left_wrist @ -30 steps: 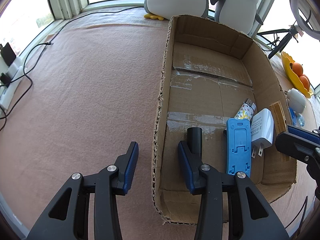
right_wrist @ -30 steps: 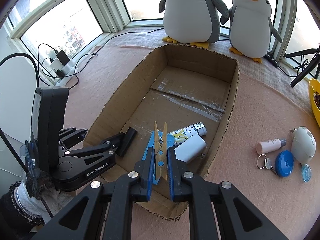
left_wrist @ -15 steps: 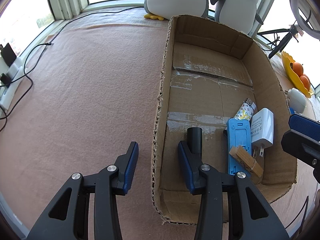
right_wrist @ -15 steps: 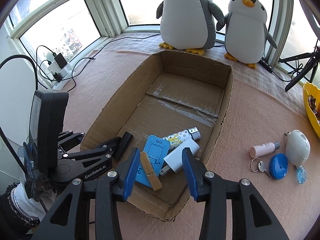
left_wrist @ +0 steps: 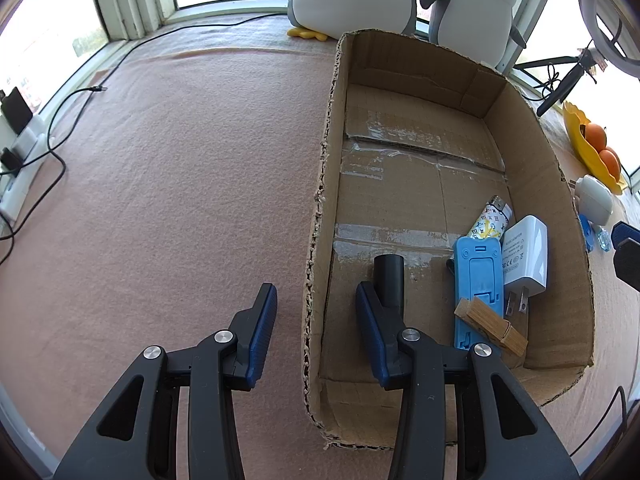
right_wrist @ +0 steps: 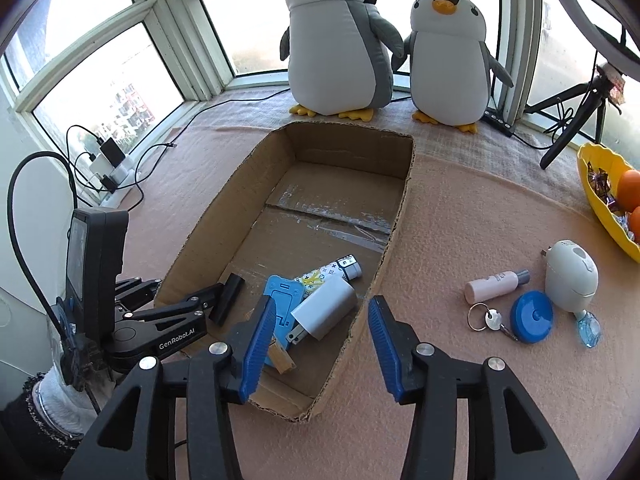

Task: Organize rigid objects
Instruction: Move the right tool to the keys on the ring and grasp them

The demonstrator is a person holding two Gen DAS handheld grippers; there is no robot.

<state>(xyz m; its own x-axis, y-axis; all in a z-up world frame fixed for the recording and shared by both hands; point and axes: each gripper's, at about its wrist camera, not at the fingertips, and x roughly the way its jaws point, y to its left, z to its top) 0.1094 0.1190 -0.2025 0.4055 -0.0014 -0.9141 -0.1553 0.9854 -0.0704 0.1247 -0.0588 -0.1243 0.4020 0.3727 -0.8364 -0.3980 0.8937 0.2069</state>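
Between the right gripper's (right_wrist: pixel 320 344) widely parted blue fingers, which grasp nothing, lies the near right corner of the cardboard box (right_wrist: pixel 400 216), whose right wall runs through the gap. Just beyond the left finger, a wooden clothespin (right_wrist: pixel 280 358) lies inside the box across the lower end of a blue phone stand (right_wrist: pixel 282 300), with a white charger (right_wrist: pixel 326 308) and a patterned lighter (right_wrist: pixel 332 271) beside it and a black cylinder (left_wrist: pixel 389 280) farther left. The left gripper (left_wrist: pixel 316 338) is likewise spread wide and empty, straddling the box's left wall with one finger inside next to the cylinder. Out on the pink cloth to the right, still unsorted, sit a pink bottle (right_wrist: pixel 496 283), keys (right_wrist: pixel 490 318), a blue tape measure (right_wrist: pixel 532 316), a white device (right_wrist: pixel 570 276) and a small blue crystal trinket (right_wrist: pixel 588 326), clustered close together. That crowding is the likely hazard: a wide approach could nudge neighbours or roll the bottle away, and the loose keys may slip from a pinch. A low swing could also catch the box wall and shift it. Part of the clothespin is hidden behind the right gripper's finger, the charger's prongs are barely legible, and the fruit bowl (right_wrist: pixel 596 196) is cut off at the frame edge.
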